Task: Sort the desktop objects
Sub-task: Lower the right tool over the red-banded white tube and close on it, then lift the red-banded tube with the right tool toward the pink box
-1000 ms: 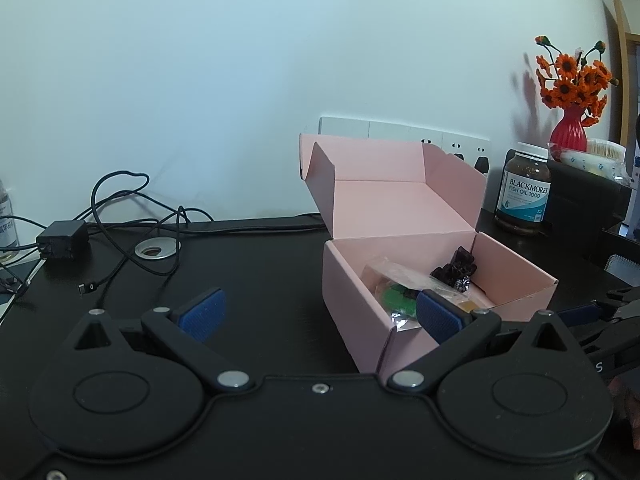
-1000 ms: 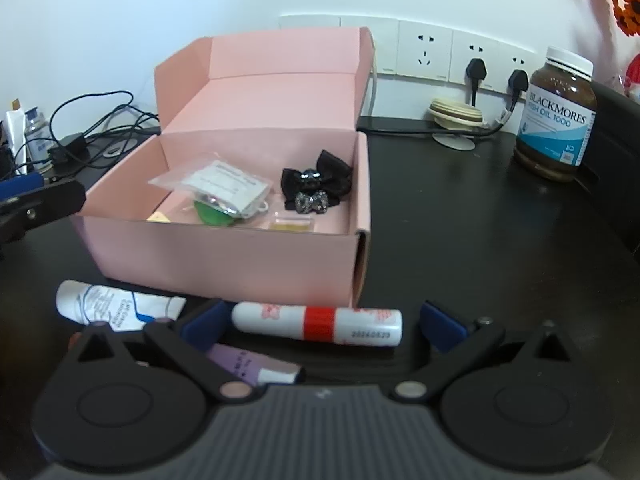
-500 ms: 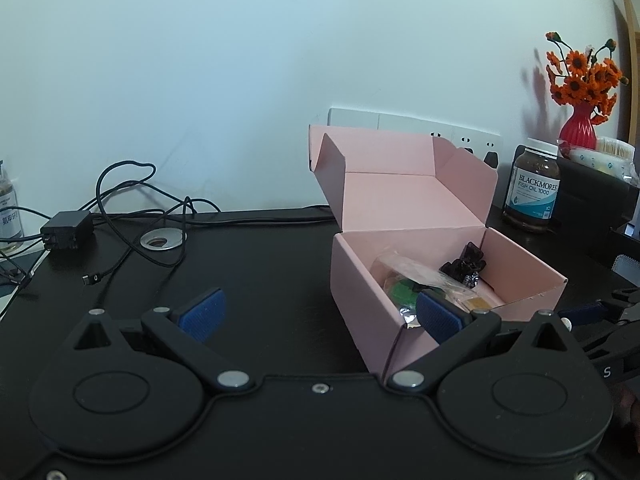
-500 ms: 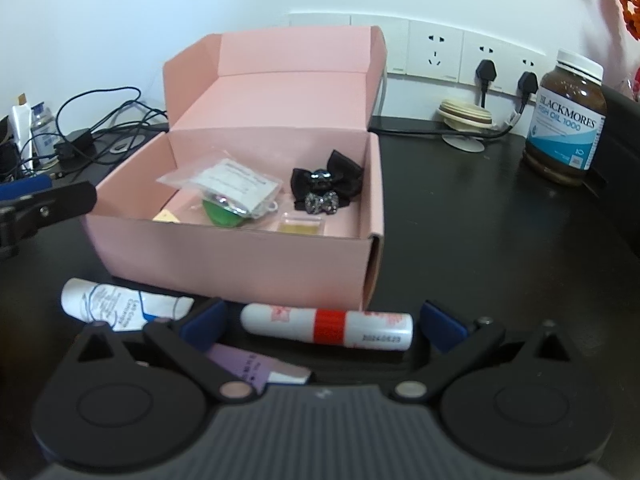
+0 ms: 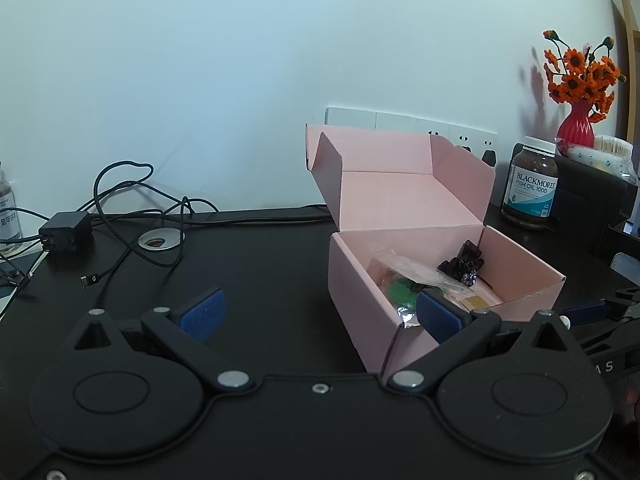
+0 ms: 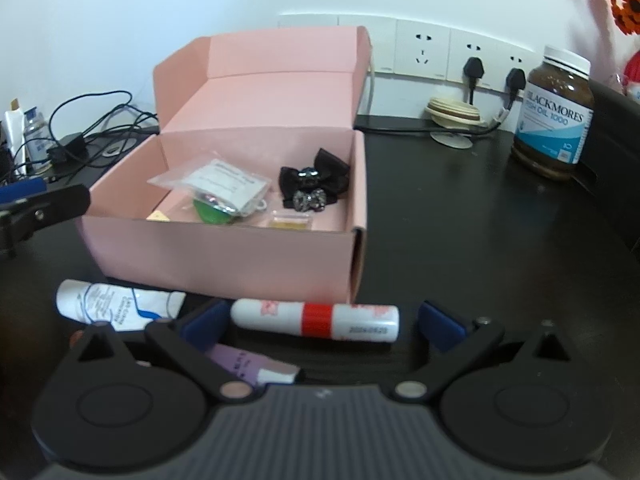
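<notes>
In the centre of the right wrist view, an open pink cardboard box [image 6: 224, 256] sits on a black desk [image 6: 460, 240], its lid standing upright behind it. Inside the box lie a clear plastic packet [image 6: 212, 184] with a white label, a green object [image 6: 212, 212] under it, a black bow hair clip [image 6: 314, 184] with sparkly stones toward the right, and a small yellow sachet [image 6: 290, 222] near the front wall.

Just in front of the box, low in the frame, a white tube with a red band [image 6: 316, 320] lies on its side between the blue pads of the right gripper [image 6: 320, 324]. The jaws are spread wide and closing; the left pad is just beside the tube's end, though whether it touches cannot be told, and the right pad stands clear of the other end. To the lower left lies a white squeeze tube with blue print [image 6: 116, 306], and a purple tube [image 6: 252, 368] shows partly behind the gripper's left finger.

At the right edge stands a brown fish oil bottle [image 6: 554, 116] with a white cap, in front of wall sockets [image 6: 460, 54].

In the left wrist view, the left gripper [image 5: 320, 314] has its jaws spread with nothing between them; its right pad overlaps the box's near corner [image 5: 360, 300] in the frame. Black cables and a charger [image 5: 66, 230] lie at the left, and orange flowers in a red vase [image 5: 578, 80] stand at the upper right.
</notes>
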A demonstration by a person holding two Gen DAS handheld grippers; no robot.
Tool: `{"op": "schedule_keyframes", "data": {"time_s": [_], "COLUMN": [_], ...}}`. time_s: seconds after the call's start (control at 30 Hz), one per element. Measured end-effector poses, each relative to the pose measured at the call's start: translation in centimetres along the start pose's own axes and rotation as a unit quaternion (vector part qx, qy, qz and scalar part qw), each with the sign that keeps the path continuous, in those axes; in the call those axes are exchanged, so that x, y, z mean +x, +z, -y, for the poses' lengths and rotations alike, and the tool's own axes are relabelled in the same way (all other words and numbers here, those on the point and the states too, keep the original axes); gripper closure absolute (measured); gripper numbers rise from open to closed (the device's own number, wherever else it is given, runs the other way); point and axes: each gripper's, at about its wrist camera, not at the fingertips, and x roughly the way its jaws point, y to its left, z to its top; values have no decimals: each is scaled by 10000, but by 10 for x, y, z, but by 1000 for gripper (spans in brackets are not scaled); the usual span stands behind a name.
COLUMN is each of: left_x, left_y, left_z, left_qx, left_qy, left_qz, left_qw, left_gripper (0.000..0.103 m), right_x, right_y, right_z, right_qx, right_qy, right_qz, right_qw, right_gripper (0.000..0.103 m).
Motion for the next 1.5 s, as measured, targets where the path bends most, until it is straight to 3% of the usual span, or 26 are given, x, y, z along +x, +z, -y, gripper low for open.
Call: {"op": "schedule_keyframes", "data": {"time_s": [0.07, 0.1, 0.83, 1.07, 1.2, 1.33, 1.5], "left_x": [0, 0, -1, -1, 0, 0, 1], "left_y": [0, 0, 0, -1, 0, -1, 0], "left_z": [0, 0, 4, 5, 5, 1, -4], "left_qx": [-1, 0, 137, 119, 95, 34, -111], "left_qy": [2, 3, 13, 20, 22, 15, 26], "left_qz": [-2, -2, 18, 10, 0, -22, -79], "left_qw": [10000, 10000, 9999, 9999, 10000, 10000, 9999], "left_gripper": [0, 0, 0, 0, 0, 0, 0], "right_x": [-2, -2, -26, -60, -58, -30, 9], "right_y": [0, 0, -5, 30, 61, 80, 83], "right_z": [-1, -1, 9, 13, -1, -22, -35], "right_qx": [-31, -37, -72, -146, -349, -624, -752], "right_qy": [9, 9, -57, 83, 321, 490, 674], "right_qz": [71, 91, 429, 922, 1041, 779, 4], "right_qw": [10000, 10000, 9990, 9956, 9934, 9938, 9949], "right_gripper": [17, 18, 19, 19, 19, 19, 19]}}
